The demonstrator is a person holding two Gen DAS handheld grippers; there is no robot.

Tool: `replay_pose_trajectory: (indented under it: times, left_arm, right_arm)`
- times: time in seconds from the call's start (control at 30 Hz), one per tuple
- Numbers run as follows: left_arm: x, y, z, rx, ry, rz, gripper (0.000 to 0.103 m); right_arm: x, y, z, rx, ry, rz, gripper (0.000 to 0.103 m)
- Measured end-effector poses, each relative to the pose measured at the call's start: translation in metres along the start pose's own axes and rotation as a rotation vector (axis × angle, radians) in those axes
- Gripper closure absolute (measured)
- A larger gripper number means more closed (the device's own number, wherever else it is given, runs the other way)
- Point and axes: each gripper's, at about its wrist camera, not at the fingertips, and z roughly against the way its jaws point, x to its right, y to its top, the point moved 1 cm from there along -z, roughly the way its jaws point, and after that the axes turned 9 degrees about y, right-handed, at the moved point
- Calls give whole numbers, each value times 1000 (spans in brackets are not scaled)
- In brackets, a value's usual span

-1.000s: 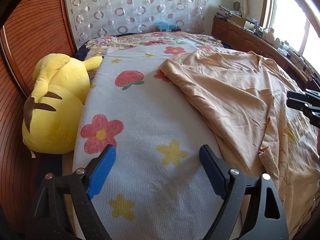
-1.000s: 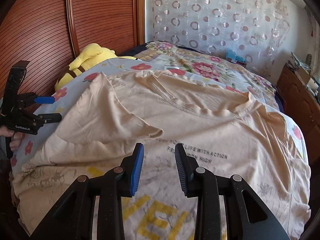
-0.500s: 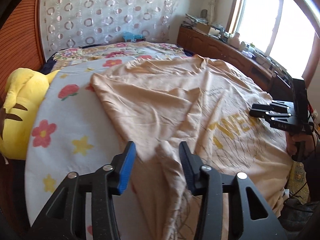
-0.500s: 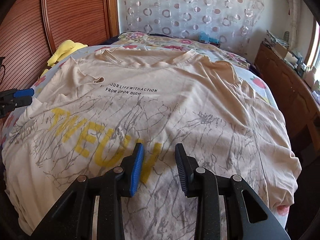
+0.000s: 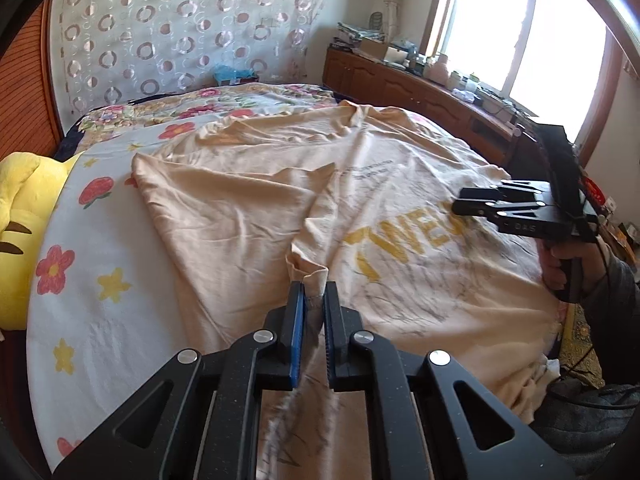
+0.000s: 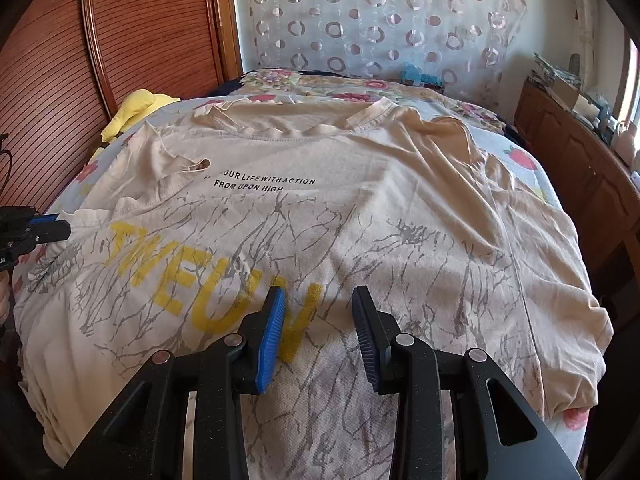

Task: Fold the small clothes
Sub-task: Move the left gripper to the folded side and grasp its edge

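Observation:
A beige T-shirt [image 5: 248, 208] with yellow letters and grey crackle print lies spread face up on the bed, its left sleeve folded in. In the left wrist view my left gripper [image 5: 314, 292] is closing, and its pads pinch a bunched fold of the shirt's side edge. The right wrist view shows that gripper [image 6: 60, 226] at the shirt's [image 6: 360, 208] left edge. My right gripper [image 6: 318, 300] hovers over the printed lower front, jaws opening slightly with nothing between them. It also shows from the side in the left wrist view [image 5: 458, 204], held by a hand [image 5: 560, 264].
A yellow plush toy [image 5: 20, 220] lies at the bed's left side against the wooden slatted wall [image 6: 140, 20]. The flowered sheet [image 5: 100, 300] shows left of the shirt. A wooden sideboard [image 5: 400, 84] with clutter runs under the window on the right.
My left gripper swung from the bare flowered sheet over to the shirt's side edge and closed on a fold there. The right gripper moved from near the sleeve to the shirt's lower front.

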Motion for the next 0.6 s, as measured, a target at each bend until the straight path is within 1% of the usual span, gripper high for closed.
replay_pose_trajectory:
  times: [0.1,0.13,0.17,0.2,0.23,0.3,0.33,0.4,0.47,0.53,0.57,0.6]
  left_arm:
    - [12,-4,6,-12,-29,-11,92]
    - [13,-5,7,-16,-30,-9,90]
    - [15,-5,9,-20,-39,-3,89]
    - [15,-5,10,-16,-49,-1,85]
    - [15,-4,13,-9,-51,0,75]
    - [12,-1,16,5,-30,9,67]
    - [10,1,19,14,-28,15,65]
    - [5,4,21,26,-27,22,63]
    - [0,8,21,36,3,22,62]
    - [-9,14,17,38,33,27,55]
    - [-16,17,13,36,40,30,53]
    - [-23,21,7,27,56,36,48]
  right_arm:
    - [1,1,-1,-1,-4,4,66]
    - [0,0,-1,-2,-6,6,66]
    - [-1,1,-1,-3,-7,8,66]
    - [-1,1,-1,-4,-9,10,65]
    - [-2,2,-2,-5,-9,12,65]
    - [-3,2,-3,-6,-10,15,64]
    - [-3,2,-3,-7,-10,15,64]
    - [-3,2,-3,-7,-10,16,64]
    - [-4,2,-3,-7,-11,18,63]
    - [-4,2,-3,-8,-14,21,63]
    - [-4,2,-3,-8,-15,23,63]
    - [-5,2,-3,-9,-16,24,63]
